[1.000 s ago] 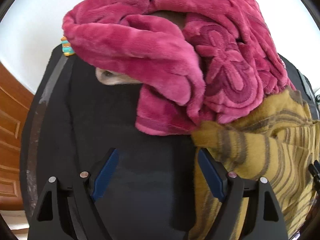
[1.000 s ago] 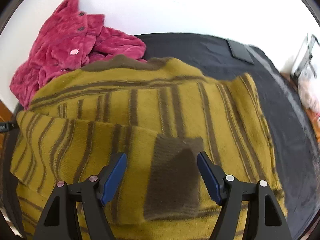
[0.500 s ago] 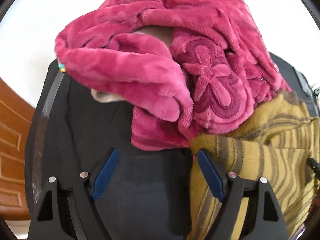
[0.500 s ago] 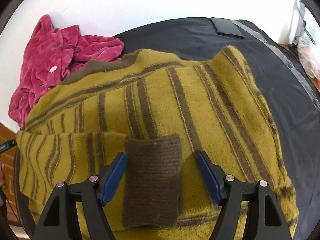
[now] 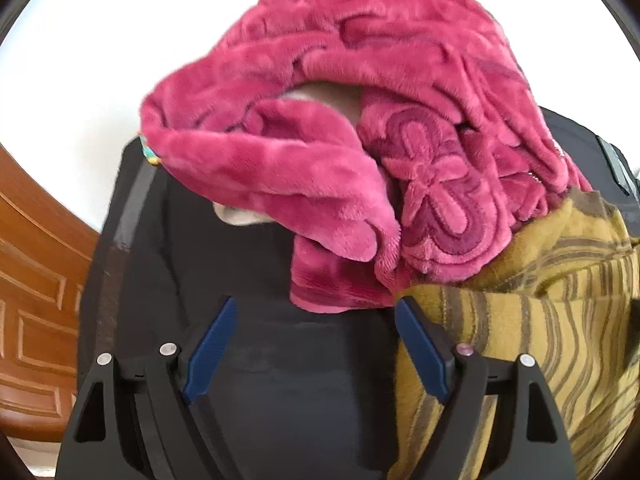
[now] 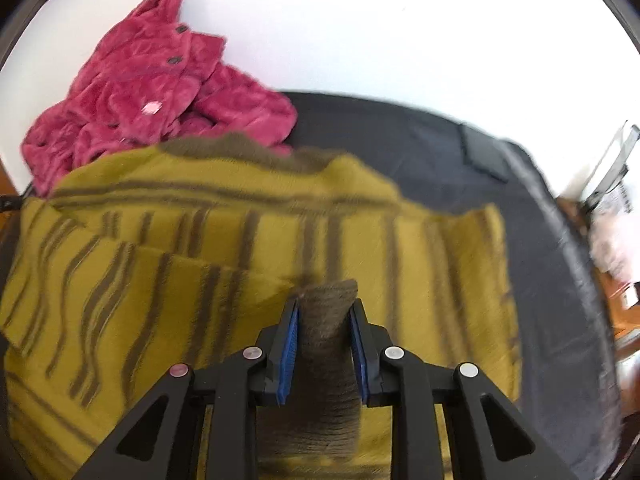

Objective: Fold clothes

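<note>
Item: mustard-yellow knitted sweater with brown stripes. It lies spread on the black cloth-covered table, filling the near and left part of the right wrist view, with a sleeve folded across its near left.

Item: brown ribbed cuff of that sleeve. It stands up between the blue pads of the right gripper, whose jaws have just been closing and now pinch it from both sides.

Item: left gripper. Its jaws stand wide apart over bare black cloth and hold nothing; the right-hand finger is just beside the sweater's edge.

Item: crimson plush fleece garment with embossed flower pattern. It is heaped at the far left of the table, its near edge overlapping the sweater, and is not yet folded.

Step in hand, as judged: the sleeve fold on the sweater, cuff freshly gripped. The next move probably calls for lifting the cuff and drawing the sleeve across the body without dragging the layers beneath.

Surface and room: white wall beyond the table; brown panelled wood at left; a flat dark rectangular object far right on the cloth.
</note>
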Available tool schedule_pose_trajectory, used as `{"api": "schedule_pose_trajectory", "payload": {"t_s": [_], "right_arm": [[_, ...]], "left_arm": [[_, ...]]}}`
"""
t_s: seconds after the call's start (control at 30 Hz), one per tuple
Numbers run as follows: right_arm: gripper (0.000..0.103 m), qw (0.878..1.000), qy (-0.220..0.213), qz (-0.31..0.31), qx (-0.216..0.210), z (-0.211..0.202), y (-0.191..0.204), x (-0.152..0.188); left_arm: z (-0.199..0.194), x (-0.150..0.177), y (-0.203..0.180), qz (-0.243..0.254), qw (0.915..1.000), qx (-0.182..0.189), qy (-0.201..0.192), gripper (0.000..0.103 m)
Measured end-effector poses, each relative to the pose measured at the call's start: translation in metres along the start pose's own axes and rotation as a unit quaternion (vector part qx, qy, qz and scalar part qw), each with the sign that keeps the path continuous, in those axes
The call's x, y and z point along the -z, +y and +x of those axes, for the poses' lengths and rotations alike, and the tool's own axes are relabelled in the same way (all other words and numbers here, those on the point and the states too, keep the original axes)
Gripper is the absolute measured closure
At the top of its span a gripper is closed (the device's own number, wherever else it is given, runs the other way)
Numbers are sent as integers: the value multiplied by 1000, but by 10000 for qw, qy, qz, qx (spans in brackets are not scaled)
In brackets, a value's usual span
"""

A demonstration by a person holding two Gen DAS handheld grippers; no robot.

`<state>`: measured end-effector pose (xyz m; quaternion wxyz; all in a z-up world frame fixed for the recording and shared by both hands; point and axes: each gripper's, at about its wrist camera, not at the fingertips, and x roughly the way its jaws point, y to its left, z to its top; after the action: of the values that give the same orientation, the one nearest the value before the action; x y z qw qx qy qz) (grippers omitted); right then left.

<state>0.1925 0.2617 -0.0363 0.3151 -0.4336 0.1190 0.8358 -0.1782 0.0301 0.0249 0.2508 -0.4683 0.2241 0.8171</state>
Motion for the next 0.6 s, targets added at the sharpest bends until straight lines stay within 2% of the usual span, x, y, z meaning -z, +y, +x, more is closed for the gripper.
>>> {"api": "schedule_pose_trajectory", "payload": {"t_s": [0.17, 0.23, 0.3, 0.33, 0.37, 0.4, 0.5, 0.6], "right_arm": [[77, 9999, 37, -87, 78, 16, -7, -14], [77, 9999, 126, -81, 53, 21, -8, -13], [73, 9997, 234, 13, -20, 24, -12, -12], [63, 9995, 289, 61, -57, 26, -14, -11], [31, 9996, 229, 139, -25, 22, -17, -11], [19, 9996, 170, 217, 7, 17, -20, -10], [16, 9992, 26, 390, 41, 5, -28, -10], [16, 9985, -7, 431, -346, -11, -27, -4]], "left_arm": [[-49, 15, 13, 169, 9994, 57, -292, 18], [-46, -7, -7, 296, 9980, 289, -478, 18], [-46, -6, -38, 533, 9953, 568, -570, 18], [-45, -5, -55, 690, 9935, 690, -585, 18], [-42, -3, -70, 898, 9913, 760, -583, 18], [-38, -2, -83, 1093, 9891, 807, -567, 18], [-4, 2, -106, 1381, 9885, 546, -295, 18], [16, 0, -110, 1346, 9900, 411, -134, 16]]}}
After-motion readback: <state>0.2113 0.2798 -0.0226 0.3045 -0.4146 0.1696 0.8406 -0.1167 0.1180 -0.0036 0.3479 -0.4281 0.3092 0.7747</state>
